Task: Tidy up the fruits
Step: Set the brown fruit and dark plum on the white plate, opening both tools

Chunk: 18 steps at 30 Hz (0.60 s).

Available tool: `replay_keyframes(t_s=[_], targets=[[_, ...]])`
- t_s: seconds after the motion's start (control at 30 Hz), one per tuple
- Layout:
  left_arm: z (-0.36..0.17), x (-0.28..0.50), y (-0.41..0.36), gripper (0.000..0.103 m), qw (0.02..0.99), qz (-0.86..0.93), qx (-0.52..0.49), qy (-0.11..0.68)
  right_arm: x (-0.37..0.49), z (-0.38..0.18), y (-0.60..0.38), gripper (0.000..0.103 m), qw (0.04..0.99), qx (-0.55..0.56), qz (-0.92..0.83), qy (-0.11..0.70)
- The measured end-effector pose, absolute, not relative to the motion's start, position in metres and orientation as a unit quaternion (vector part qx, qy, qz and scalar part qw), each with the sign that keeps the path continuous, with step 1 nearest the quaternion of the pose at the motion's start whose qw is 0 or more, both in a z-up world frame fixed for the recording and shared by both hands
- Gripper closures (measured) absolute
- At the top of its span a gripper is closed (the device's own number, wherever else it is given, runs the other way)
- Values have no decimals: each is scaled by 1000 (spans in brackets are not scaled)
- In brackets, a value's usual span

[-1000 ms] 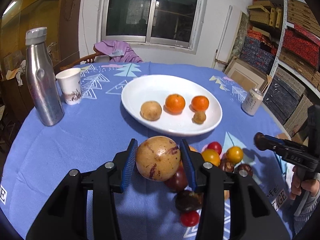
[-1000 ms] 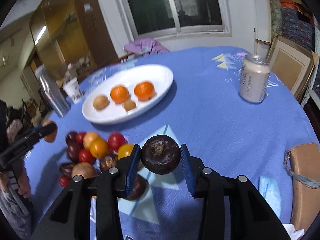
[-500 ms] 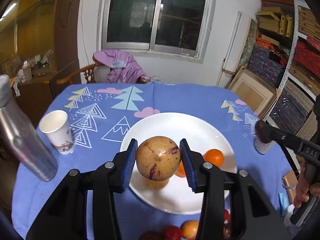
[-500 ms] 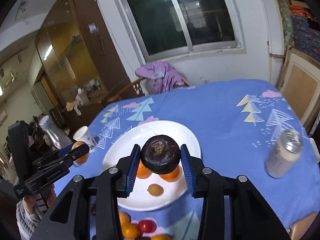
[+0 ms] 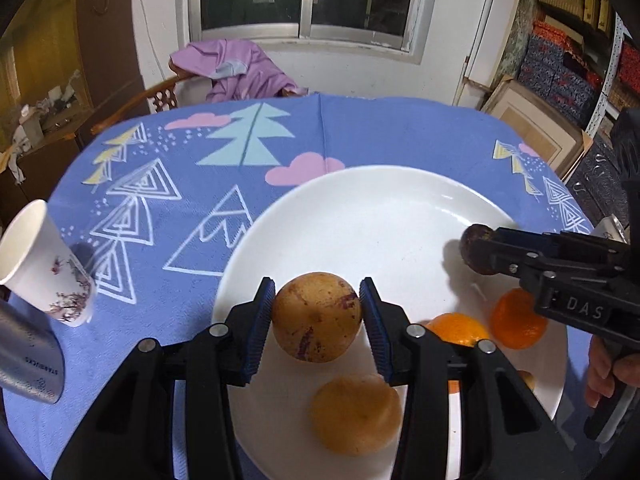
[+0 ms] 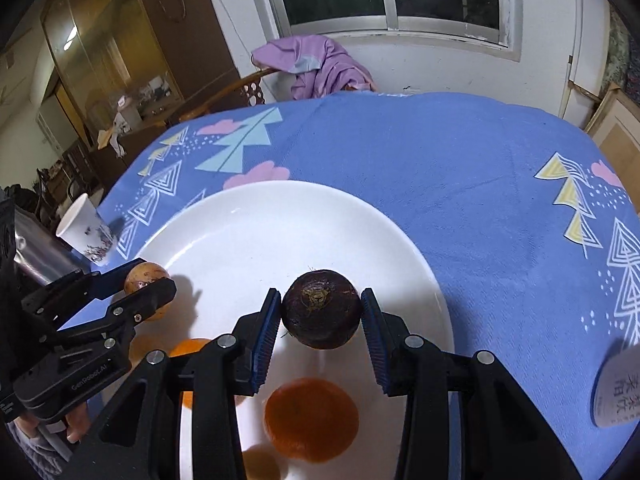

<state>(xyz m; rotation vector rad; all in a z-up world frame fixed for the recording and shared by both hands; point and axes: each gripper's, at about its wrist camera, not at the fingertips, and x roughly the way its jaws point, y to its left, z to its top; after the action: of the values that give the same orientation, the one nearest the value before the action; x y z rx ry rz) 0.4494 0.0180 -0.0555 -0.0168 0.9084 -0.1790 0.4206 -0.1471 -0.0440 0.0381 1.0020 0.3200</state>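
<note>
My left gripper is shut on a tan fruit with purple streaks, held above the near left part of the white plate. A similar tan fruit lies on the plate just below it, with two oranges to the right. My right gripper is shut on a dark purple round fruit over the plate; an orange lies beneath it. Each gripper shows in the other's view, the right one at the right and the left one at the left.
A paper cup and a steel bottle stand left of the plate on the blue tablecloth. A drink can stands at the right. A chair with purple cloth is behind the table; shelves of boxes line the right wall.
Both grippers have carried their fruits forward from the loose pile near the table's front edge to over the plate. The pile has dropped out of view.
</note>
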Motion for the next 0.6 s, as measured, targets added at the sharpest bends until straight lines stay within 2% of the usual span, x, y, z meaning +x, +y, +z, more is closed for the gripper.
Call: replay_keyframes(t_s=[0.2,0.27,0.4,0.43,0.47,0.5,0.53,0.57,0.6], targets=[[-56,448,22,57,894,-82,-13,441,425,-49,-143,61,865,8,146,480],[-48,440,24,45,899,-73,-9,431,420,-36,-147,61,872,15,148,467],[-16,413,29,43,911,-70,-11,406,391,14,-160,59,895,30,152,418],[-7,404,29,39,914,-68,-9,399,383,26,-163,49,900,33,154,407],[4,391,30,30,920,-64,-5,387,369,41,-166,40,907,35,155,391],[16,375,31,24,926,-60,-1,372,351,58,-171,27,915,35,156,370],[25,359,31,13,933,-55,2,355,335,69,-174,24,921,32,157,355],[34,341,31,8,941,-48,7,335,316,80,-177,23,927,24,159,338],[40,326,31,8,946,-42,13,320,301,86,-179,20,932,16,158,327]])
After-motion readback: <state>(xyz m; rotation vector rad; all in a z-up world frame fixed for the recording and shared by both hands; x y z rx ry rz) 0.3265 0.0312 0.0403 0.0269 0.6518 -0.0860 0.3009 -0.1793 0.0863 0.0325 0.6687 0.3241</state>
